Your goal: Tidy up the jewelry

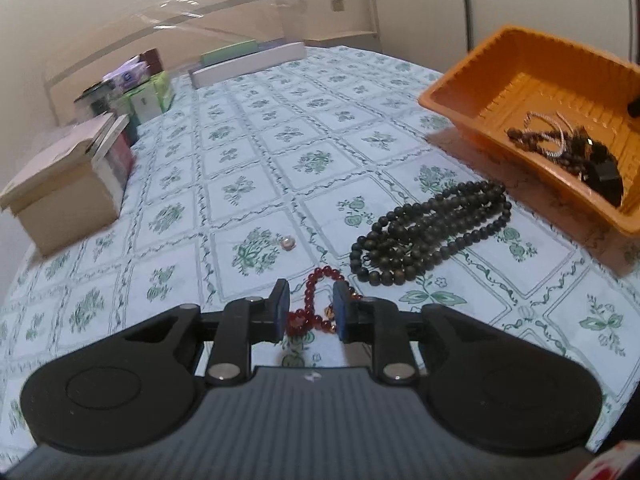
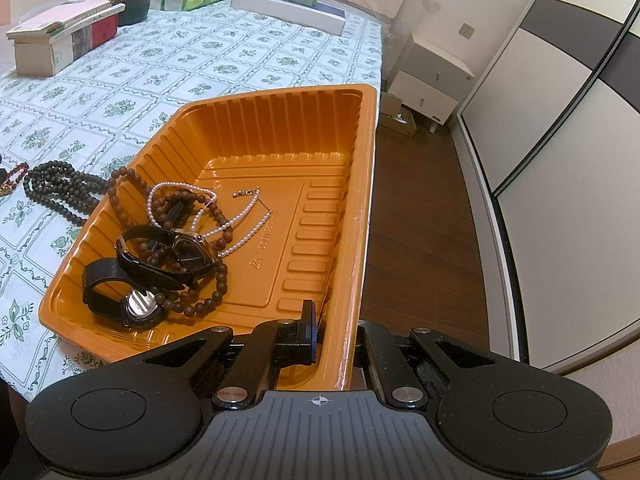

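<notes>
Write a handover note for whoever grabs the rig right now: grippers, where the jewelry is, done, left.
Left gripper: open, jaws straddling the red bead bracelet on the tablecloth, not gripping.
Right gripper: shut on the orange tray near wall.
Done, in tray: two watches, pearl necklace, brown bead strand.
Left on cloth: red bead bracelet, black bead necklace, small pearl piece.

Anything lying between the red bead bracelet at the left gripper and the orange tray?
Yes. The black bead necklace lies heaped on the tablecloth between the red bead bracelet and the orange tray. The left gripper would probably have to lift over it.
</notes>
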